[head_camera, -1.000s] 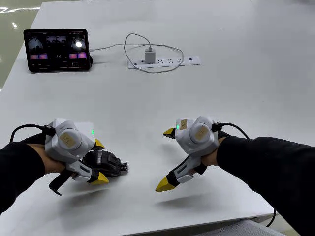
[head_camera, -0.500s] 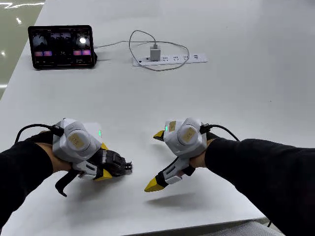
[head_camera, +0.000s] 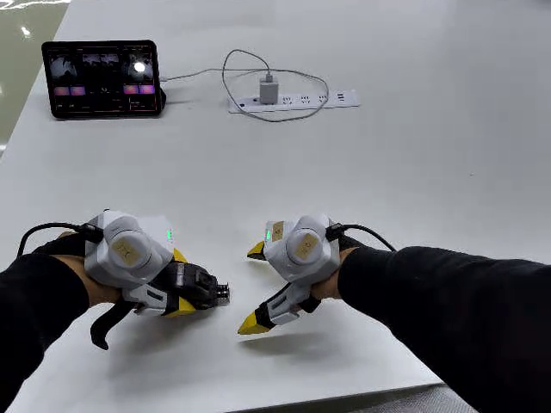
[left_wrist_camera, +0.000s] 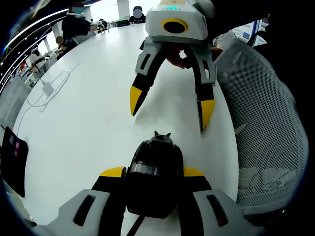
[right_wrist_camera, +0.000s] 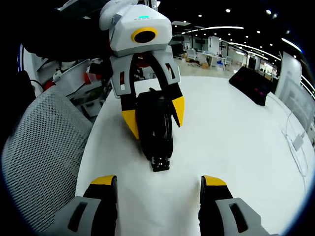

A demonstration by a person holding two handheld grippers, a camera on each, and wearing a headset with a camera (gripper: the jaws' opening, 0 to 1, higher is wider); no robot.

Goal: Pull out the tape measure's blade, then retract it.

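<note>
The left gripper (head_camera: 180,281) is pinching the tape measure (right_wrist_camera: 156,125); the right gripper (head_camera: 252,288) is holding its jaws spread. Closing off-centre, it is risking missing the small blade hook (right_wrist_camera: 160,165).

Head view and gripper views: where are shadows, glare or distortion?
Head view: sharp, with soft shadows on the table under the right gripper. Left gripper view: fisheye bends the table edge; the tape measure is dark. Right gripper view: ceiling lights glare in a dark room.

White, yellow-tipped left claw (head_camera: 178,282) and right claw (head_camera: 254,287); black cables (head_camera: 39,229), black sleeves (head_camera: 448,297)
</note>
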